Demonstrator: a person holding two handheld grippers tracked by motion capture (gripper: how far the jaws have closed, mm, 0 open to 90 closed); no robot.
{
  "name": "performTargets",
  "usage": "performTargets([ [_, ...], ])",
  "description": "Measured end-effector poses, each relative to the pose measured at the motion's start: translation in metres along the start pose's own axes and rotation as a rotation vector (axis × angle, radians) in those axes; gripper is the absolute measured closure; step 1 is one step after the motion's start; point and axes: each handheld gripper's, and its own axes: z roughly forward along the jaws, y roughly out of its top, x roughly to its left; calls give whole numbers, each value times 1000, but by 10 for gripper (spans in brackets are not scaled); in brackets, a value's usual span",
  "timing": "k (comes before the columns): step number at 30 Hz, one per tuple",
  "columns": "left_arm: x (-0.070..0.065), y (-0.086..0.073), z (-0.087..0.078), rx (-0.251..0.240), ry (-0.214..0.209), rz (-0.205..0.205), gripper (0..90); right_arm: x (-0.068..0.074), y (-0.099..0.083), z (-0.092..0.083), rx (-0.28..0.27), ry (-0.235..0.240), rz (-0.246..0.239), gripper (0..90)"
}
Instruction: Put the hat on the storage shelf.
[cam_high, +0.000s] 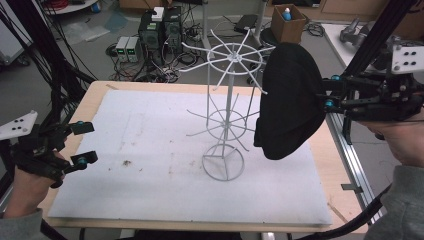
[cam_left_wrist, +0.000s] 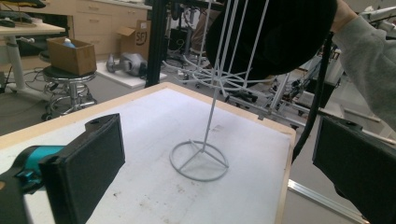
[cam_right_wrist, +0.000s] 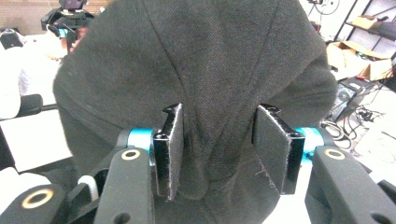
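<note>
Step in hand, as I read it: hanging the black woven-fabric cap (cam_high: 290, 100) on the white wire rack w/ radiating prongs (cam_high: 227, 107). Cap hangs at the rack's right side, up at the top ring, draped over one of the upper prongs by the look of it, well above the table. Whether it's fully seated on the prong I can't tell.

Right gripper (cam_right_wrist: 219, 144): jaws parted, a fold of cap cloth between them but the pads stand off it on both sides, so released, not grasping. Left gripper (cam_high: 80, 145): jaws wide apart, nothing between, held low at the table's left edge, well apart from rack & cap.

Next move, judged: draw the right gripper straight back, away from the cloth, w/o snagging the fold, or the cap may slide off the prong. Rack is light wire on a small ring base; a tug could tip it. The left gripper could steady the base if needed.

Around: white foam board (cam_high: 150, 150) on a wooden table (cam_high: 95, 95), some dark crumbs on it. Beyond the table: a cardboard box on a stool (cam_high: 287, 22) and floor electronics w/ cables (cam_high: 160, 30). Nothing lies in the retreat path.
</note>
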Motion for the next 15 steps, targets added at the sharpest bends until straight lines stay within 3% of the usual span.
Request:
performTargets([
  [8, 1, 0, -1, -3, 0, -1, 26, 0, 4, -3, -38, 13, 10, 393],
  [13, -1, 0, -1, -3, -2, 1, 26, 2, 6, -3, -73, 19, 33, 172],
  [14, -1, 0, 0, -4, -3, 1, 26, 3, 5, -2, -86, 2, 30, 118],
  [15, -1, 0, 0, -4, -3, 1, 26, 3, 5, -2, -86, 2, 30, 118],
])
